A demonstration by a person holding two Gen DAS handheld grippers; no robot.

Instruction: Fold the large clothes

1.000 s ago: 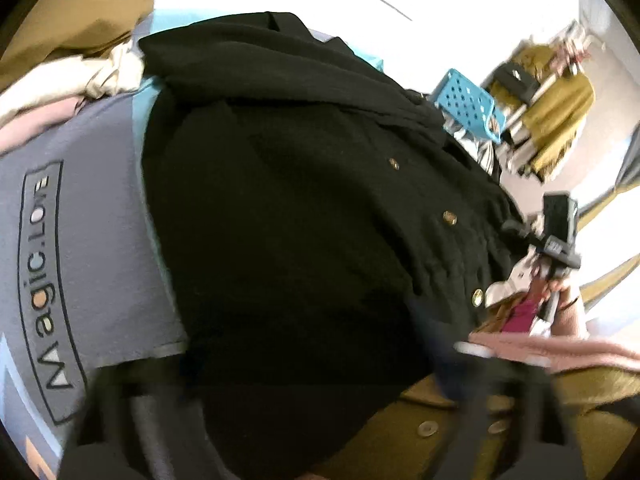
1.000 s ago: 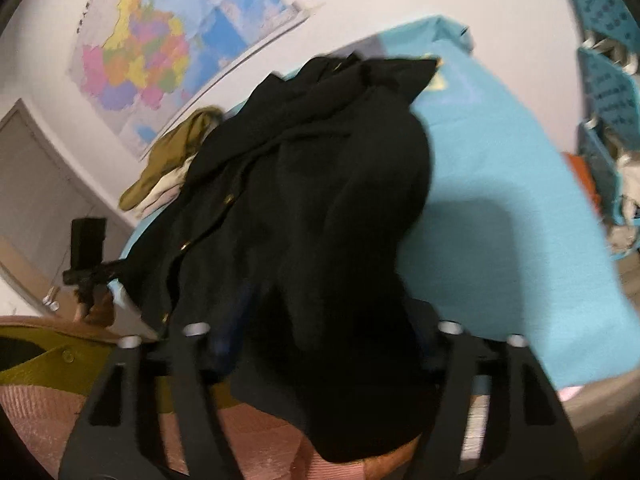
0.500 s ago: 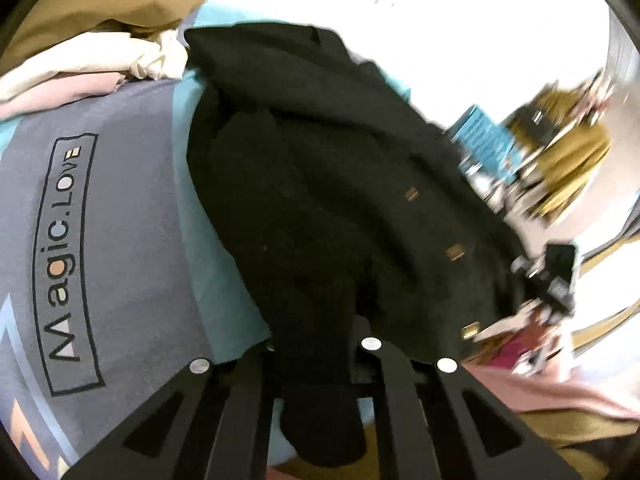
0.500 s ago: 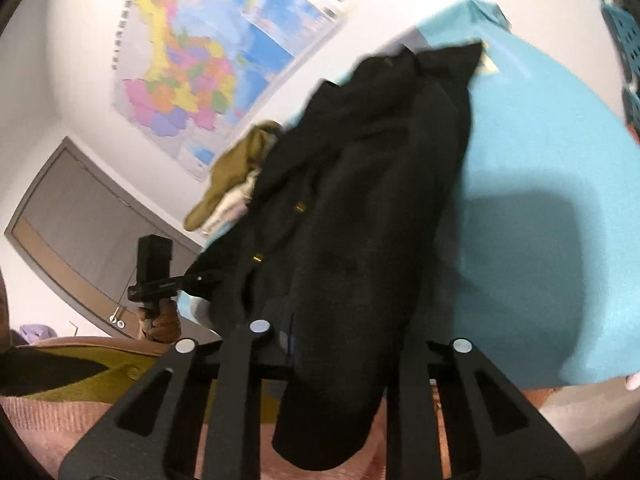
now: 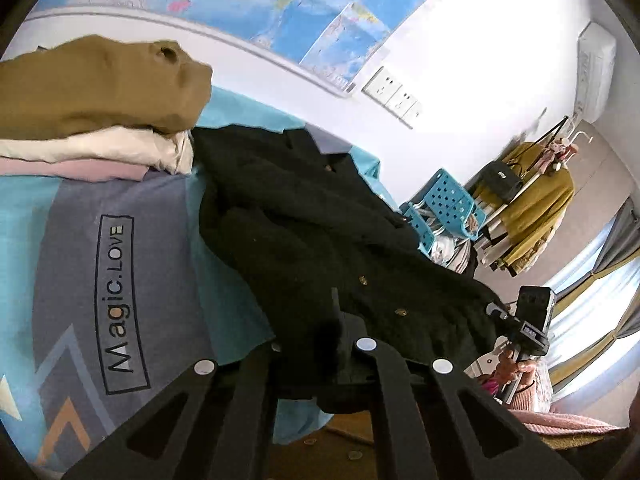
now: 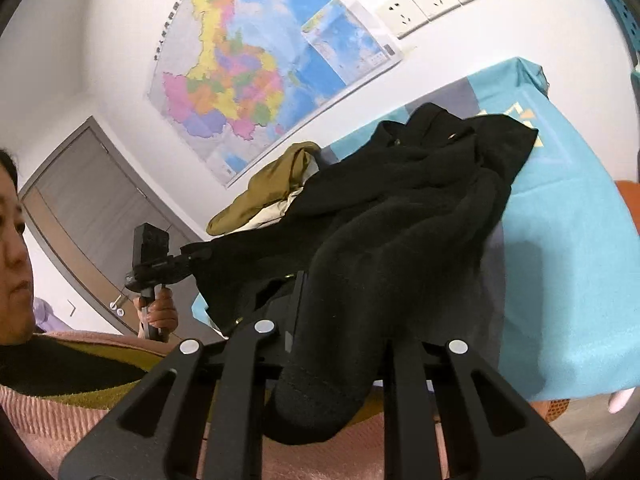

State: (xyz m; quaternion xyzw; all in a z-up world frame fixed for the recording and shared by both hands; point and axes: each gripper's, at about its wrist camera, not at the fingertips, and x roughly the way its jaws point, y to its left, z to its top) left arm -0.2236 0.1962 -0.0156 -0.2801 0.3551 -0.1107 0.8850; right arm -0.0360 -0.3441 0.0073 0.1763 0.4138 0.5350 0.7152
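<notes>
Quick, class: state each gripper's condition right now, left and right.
Left gripper: closed on the black coat's near edge.
Right gripper: closed on a thick fold of the black coat.

To my left, the printed grey and teal cover (image 5: 120, 280) lies bare and passable. A stack of folded clothes (image 5: 96, 120) blocks its far end. The black coat (image 5: 320, 240) fills the middle. Blue baskets (image 5: 444, 208) crowd the right.
</notes>
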